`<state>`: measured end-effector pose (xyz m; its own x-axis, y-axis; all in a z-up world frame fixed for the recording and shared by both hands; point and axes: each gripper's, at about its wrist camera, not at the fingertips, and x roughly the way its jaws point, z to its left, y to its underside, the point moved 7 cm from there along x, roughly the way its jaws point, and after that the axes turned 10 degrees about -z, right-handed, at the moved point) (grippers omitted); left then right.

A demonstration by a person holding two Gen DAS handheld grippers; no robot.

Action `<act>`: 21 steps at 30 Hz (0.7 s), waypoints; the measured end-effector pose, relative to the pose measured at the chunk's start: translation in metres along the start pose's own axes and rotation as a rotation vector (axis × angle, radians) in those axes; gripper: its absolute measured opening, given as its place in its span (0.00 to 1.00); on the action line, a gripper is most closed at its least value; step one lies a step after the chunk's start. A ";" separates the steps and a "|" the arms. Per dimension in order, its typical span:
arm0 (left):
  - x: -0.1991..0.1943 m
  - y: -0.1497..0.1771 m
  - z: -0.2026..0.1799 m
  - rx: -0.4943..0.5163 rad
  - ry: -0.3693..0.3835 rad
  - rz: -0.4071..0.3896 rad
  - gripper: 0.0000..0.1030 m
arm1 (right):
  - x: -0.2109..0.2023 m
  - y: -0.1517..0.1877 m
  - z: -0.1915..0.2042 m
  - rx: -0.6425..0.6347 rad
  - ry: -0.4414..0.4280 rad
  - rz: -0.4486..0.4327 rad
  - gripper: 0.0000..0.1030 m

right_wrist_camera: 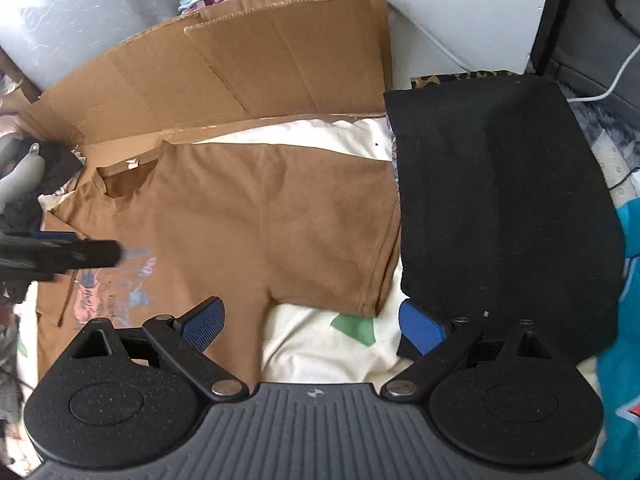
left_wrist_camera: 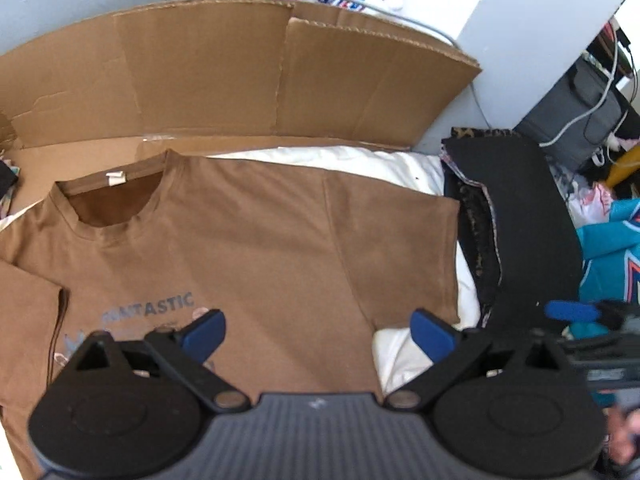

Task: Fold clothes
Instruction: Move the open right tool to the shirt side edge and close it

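Note:
A brown T-shirt [left_wrist_camera: 248, 248] with a grey "FANTASTIC" print lies flat, front up, on a white sheet [left_wrist_camera: 404, 168], its collar toward the cardboard. My left gripper [left_wrist_camera: 318, 336] hovers open over the shirt's chest, holding nothing between its blue pads. In the right wrist view the same shirt [right_wrist_camera: 256, 216] spreads out ahead. My right gripper [right_wrist_camera: 312, 324] is open and empty above the sheet, just below the shirt's right sleeve [right_wrist_camera: 340, 264]. Each gripper shows in the other's view: the right gripper [left_wrist_camera: 576, 314] at the right edge, the left gripper [right_wrist_camera: 80, 256] over the print.
A flattened cardboard box [left_wrist_camera: 240, 72] stands behind the shirt. To its right lies a folded black garment [right_wrist_camera: 500, 200] on leopard-print fabric, with a teal garment [right_wrist_camera: 628, 280] beyond. A grey bag [left_wrist_camera: 576, 120] and white cables sit at the far right. The sheet carries a green patch [right_wrist_camera: 356, 328].

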<state>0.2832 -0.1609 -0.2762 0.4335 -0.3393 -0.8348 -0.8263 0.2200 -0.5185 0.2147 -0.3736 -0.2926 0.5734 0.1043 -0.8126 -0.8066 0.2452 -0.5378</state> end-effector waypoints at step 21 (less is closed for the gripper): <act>0.032 0.030 -0.032 0.157 -0.057 0.050 0.81 | 0.073 0.063 -0.028 0.141 -0.125 -0.302 0.93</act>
<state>0.2608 -0.1945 -0.3125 0.4169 -0.2735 -0.8669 -0.7827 0.3769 -0.4953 0.2023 -0.3778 -0.3921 0.8032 0.1222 -0.5831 -0.5754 0.4127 -0.7061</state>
